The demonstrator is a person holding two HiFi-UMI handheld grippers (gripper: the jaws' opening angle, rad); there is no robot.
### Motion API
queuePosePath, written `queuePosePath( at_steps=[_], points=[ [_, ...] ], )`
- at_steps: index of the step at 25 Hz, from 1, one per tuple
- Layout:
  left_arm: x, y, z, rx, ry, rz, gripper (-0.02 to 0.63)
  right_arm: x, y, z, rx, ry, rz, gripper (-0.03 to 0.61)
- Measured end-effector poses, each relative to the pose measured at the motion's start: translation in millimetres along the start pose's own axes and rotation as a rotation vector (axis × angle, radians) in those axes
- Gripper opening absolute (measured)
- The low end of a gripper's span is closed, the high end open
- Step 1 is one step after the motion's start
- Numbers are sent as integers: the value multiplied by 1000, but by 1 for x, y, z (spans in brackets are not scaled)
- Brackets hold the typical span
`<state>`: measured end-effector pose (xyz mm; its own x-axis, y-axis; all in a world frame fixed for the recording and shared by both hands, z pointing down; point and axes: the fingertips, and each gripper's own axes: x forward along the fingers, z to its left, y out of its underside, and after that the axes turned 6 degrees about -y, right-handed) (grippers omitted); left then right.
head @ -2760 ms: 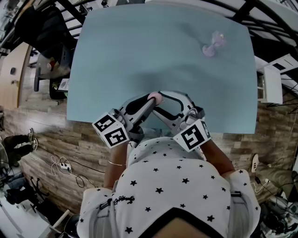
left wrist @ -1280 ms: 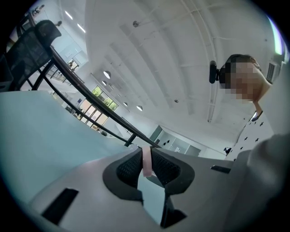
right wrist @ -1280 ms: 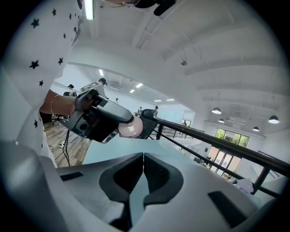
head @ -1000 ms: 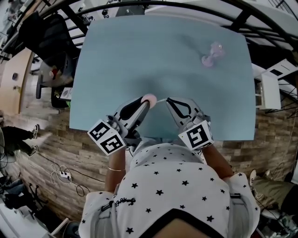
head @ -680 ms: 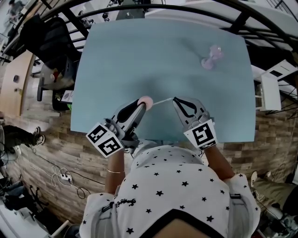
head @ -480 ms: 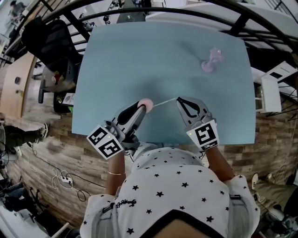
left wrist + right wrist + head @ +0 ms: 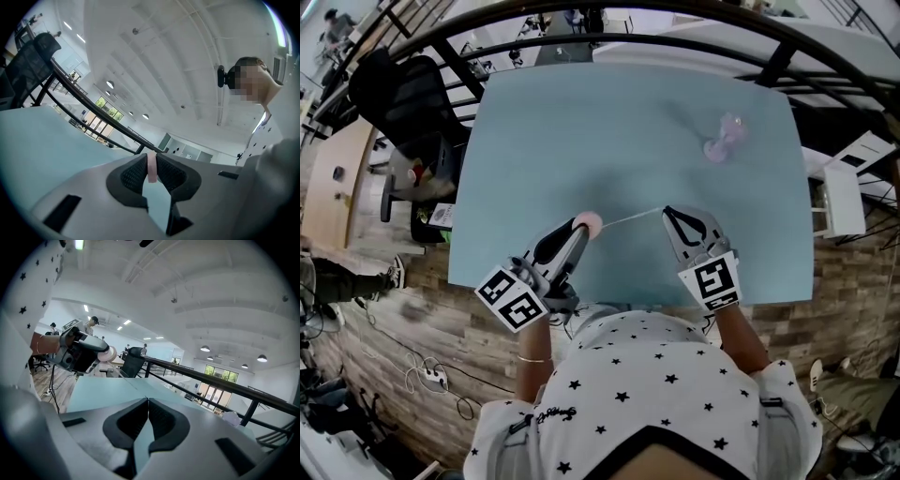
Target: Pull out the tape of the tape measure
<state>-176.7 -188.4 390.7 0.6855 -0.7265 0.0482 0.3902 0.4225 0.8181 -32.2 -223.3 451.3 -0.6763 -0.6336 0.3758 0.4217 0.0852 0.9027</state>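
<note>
White shirt [image 7: 647, 375] with black stars; grey left claw [image 7: 578, 229] and right claw [image 7: 669, 213], black-and-white marker cubes [image 7: 517, 302]

A rectangular table [image 7: 581, 122] with a plain, pale blue-green top fills the middle of the head view, its near edge just in front of the person. The only thing lying on it is a small, pale pink, translucent object [image 7: 725, 137] towards the far right corner, too small to identify.

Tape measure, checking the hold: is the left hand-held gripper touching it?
Touching: left gripper view shows the left hand-held gripper clamped on the tape measure.
</note>
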Motion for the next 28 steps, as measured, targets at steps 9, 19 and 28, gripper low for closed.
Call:
queuePosePath(
  at_steps=[9,19,28],
  points=[
    [-2,-10,8,22,-18,-13,83,-2,7,-20,1,60,39,3],
    [-5,-17,9,34,-30,-29,83,-15,14,-42,46,120,49,3],
    [-8,-17,17,51,-55,-34,83,-19,17,-49,57,142,44,3]
  ],
)
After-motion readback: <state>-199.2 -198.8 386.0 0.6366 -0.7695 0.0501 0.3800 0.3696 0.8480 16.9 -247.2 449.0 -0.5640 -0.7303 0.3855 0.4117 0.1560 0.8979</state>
